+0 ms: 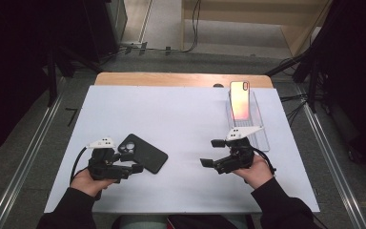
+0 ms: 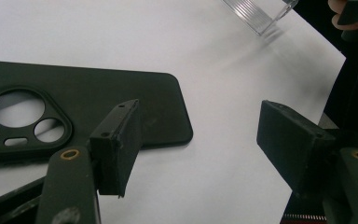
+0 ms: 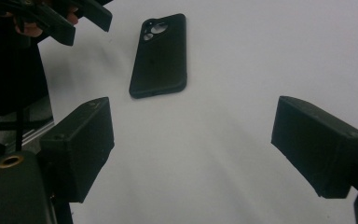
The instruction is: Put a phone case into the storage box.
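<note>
A black phone case point(image 1: 143, 152) lies back up on the white sheet point(image 1: 181, 119), camera cut-outs toward the far left. My left gripper point(image 1: 132, 164) is held low at the case's near edge, jaws pointing right, open and empty. In the left gripper view the case point(image 2: 74, 107) lies just beyond the left jaw of that gripper point(image 2: 200, 135). My right gripper point(image 1: 211, 152) is at the right of the sheet, pointing left, open with nothing between its jaws. The right gripper view has the case point(image 3: 161, 56) well ahead of this gripper point(image 3: 191, 135).
A phone with a pink-orange back point(image 1: 239, 100) leans upright in a clear stand point(image 1: 255, 129) at the back right, just beyond my right hand. The stand's corner point(image 2: 256, 14) appears in the left gripper view. The left gripper point(image 3: 51, 18) is at top left of the right gripper view.
</note>
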`<control>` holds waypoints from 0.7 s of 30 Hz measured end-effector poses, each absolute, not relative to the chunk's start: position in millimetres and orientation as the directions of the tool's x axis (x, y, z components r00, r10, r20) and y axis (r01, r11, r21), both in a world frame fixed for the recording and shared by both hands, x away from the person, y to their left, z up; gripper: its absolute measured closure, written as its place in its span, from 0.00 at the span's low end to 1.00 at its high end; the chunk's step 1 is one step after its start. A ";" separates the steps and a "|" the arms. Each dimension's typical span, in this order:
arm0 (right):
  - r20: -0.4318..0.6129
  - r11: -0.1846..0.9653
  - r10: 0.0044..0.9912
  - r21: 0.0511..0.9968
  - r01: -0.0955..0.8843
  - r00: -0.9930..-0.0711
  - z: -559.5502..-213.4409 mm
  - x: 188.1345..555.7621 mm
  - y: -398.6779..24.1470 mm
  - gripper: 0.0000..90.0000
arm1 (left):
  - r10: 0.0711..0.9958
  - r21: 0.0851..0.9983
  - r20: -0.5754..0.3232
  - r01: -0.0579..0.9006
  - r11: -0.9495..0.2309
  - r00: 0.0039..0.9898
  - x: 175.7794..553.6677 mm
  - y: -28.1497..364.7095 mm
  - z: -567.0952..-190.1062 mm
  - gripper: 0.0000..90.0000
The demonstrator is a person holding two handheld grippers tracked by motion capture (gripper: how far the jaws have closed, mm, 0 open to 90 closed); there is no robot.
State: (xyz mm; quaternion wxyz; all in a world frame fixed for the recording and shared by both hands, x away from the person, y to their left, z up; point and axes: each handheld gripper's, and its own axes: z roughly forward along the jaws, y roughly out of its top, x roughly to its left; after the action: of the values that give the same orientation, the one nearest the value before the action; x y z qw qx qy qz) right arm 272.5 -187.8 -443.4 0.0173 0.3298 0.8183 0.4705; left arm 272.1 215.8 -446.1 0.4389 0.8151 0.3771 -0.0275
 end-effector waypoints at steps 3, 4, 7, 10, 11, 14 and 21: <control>0.283 0.341 0.556 0.780 0.525 -0.782 -444.1 275.4 -182.8 0.13 | 0.599 0.693 -0.375 0.643 -0.325 0.708 269.4 219.3 -446.4 0.34; 0.284 0.346 0.552 0.777 0.525 -0.784 -444.5 276.3 -180.8 0.13 | 0.600 0.694 -0.376 0.644 -0.322 0.706 268.5 220.4 -446.8 0.34; 0.272 0.356 0.555 0.777 0.520 -0.786 -444.7 278.9 -174.1 0.13 | 0.609 0.693 -0.385 0.653 -0.306 0.694 266.3 224.7 -447.3 0.34; 0.273 0.349 0.562 0.778 0.523 -0.781 -444.3 282.3 -167.5 0.13 | 0.617 0.691 -0.388 0.659 -0.297 0.685 264.4 228.9 -447.9 0.34; 0.276 0.348 0.563 0.776 0.526 -0.779 -444.3 283.4 -165.5 0.13 | 0.614 0.691 -0.392 0.660 -0.295 0.685 264.0 229.7 -448.0 0.32; 0.274 0.344 0.571 0.775 0.529 -0.774 -444.7 286.3 -159.8 0.13 | 0.617 0.695 -0.383 0.654 -0.298 0.688 262.3 230.6 -447.9 0.32; 0.282 0.346 0.559 0.775 0.529 -0.780 -446.1 291.8 -148.2 0.08 | 0.603 0.704 -0.406 0.656 -0.273 0.687 263.1 231.3 -445.5 0.24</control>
State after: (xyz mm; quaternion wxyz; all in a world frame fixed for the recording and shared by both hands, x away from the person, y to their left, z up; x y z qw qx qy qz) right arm 291.8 -148.2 -446.1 0.0164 0.3316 0.8202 0.4658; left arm 263.1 231.3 -445.5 0.4555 0.7974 0.3948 -0.0291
